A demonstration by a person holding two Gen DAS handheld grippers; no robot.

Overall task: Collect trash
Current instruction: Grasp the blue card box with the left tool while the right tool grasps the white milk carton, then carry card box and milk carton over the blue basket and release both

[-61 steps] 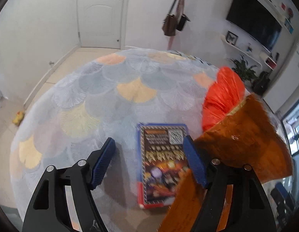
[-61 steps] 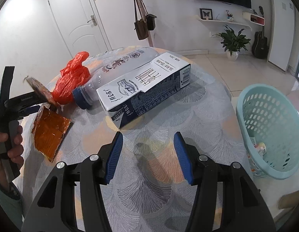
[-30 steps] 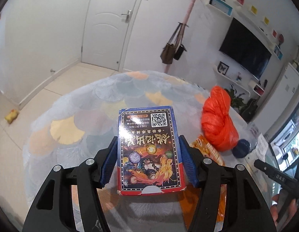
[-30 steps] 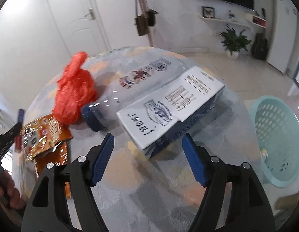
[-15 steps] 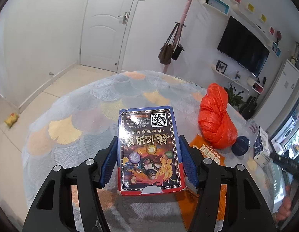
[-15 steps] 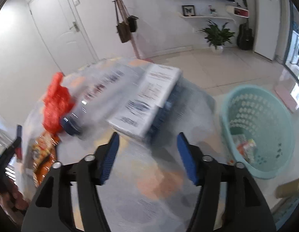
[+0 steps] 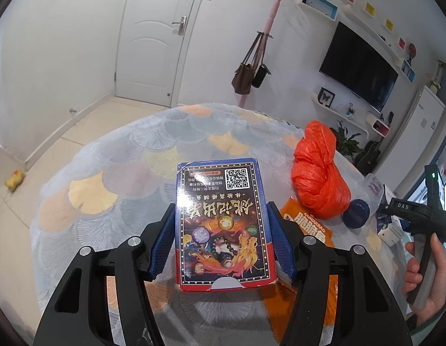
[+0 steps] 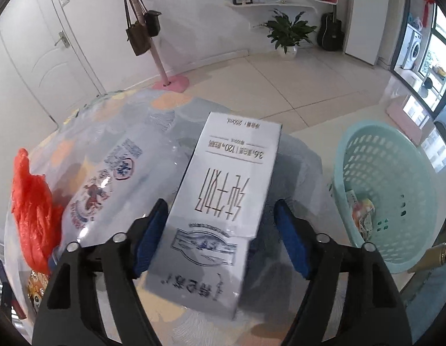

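We hold a blue-and-red card box (image 7: 224,225) in the left claw (image 7: 223,239), its long axis running straight away from the camera, the QR-code end farthest from us and the thumb-notch end nearest. Both blue pads press its long sides, so the claw is clamped on it at a middling spread, raised above the tabletop (image 7: 113,178) and angled downward. Compared with two seconds ago, when the box lay flat on the cloth between parted pads, it is now lifted; over the last second it has not shifted.

In the right wrist view, a white milk carton (image 8: 220,210) lies on the tabletop with its long axis pointing away and slightly right, toward the floor beyond the edge. The right claw (image 8: 220,239) straddles its near end and its jaws are opening; the left pad sits just beside the carton, the right pad stands clear of it. Half a second ago the carton lay ahead of the claw; now it is between the fingers.

Beside the carton lies a clear plastic bottle (image 8: 107,190), then a crumpled orange plastic bag (image 8: 32,207) and an orange snack wrapper (image 7: 306,227). A teal laundry basket (image 8: 396,190) stands on the floor to the right.
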